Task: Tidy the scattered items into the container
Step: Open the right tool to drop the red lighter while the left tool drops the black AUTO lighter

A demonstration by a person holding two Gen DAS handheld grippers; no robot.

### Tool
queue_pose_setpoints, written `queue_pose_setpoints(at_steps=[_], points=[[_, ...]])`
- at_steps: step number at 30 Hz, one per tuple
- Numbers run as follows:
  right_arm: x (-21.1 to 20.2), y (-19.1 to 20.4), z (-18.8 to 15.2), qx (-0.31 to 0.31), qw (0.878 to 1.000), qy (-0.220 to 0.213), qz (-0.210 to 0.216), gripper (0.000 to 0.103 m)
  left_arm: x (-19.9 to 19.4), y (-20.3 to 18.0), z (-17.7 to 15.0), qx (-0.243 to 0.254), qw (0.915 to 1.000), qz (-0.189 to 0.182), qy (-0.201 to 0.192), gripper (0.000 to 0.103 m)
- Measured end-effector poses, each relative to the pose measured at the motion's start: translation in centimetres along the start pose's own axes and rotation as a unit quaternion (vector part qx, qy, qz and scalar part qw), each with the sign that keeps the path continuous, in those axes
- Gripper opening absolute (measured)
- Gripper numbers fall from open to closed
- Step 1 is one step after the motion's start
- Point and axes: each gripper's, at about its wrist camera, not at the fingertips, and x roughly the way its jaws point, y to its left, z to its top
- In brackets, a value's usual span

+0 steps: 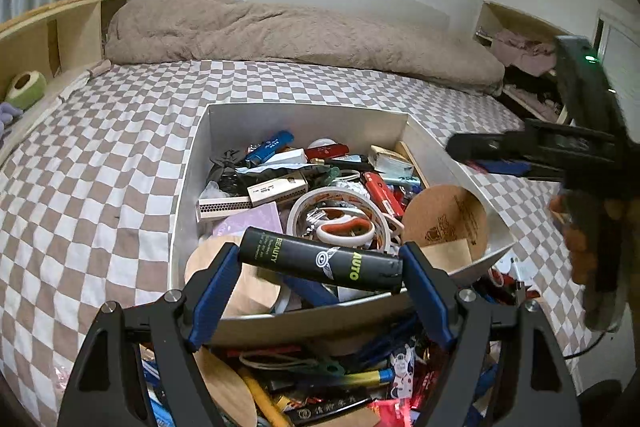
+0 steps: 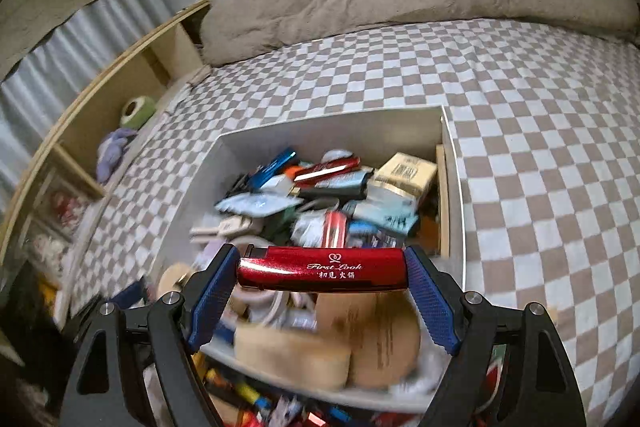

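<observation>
A white box (image 1: 280,119) (image 2: 320,131) sits on the checkered bed, packed with lighters, matchboxes, tape rolls, scissors and cork discs. My left gripper (image 1: 322,267) is shut on a black lighter (image 1: 320,261) printed "BEAUTY" and "AUTO", held crosswise over the box's near edge. My right gripper (image 2: 322,269) is shut on a red lighter (image 2: 322,269) marked "First Look", held crosswise above the near part of the box. The right gripper also appears at the right edge of the left wrist view as a black tool (image 1: 560,151) above the box's right wall.
A heap of loose small items (image 1: 320,379) (image 2: 280,407) lies on the bed in front of the box. A beige blanket (image 1: 280,31) lies along the far side. Wooden shelves (image 2: 120,87) with soft toys stand to the left. Checkered bedding (image 2: 540,147) spreads around.
</observation>
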Motion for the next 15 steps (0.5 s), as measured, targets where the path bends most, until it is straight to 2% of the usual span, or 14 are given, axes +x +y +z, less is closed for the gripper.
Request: queue_pose_setpoints(at_steps=[2,8,15], points=[[1.2,0.0,0.6,0.004,1.0,0.007,-0.005,0.083,0.3,0.3,0.1,-0.007,1.0,-0.002,0.001,0.081],[5.1,-0.5,2.7,0.048,0.998,0.043,0.013,0.083,0.9,1.0,0.8,-0.009,1.0,0.0,0.002,0.081],[9.0,0.1,5.2,0.053,0.996,0.069,-0.003,0.083,1.4,2.0,2.2,-0.011,0.9999,0.009,-0.001,0.081]])
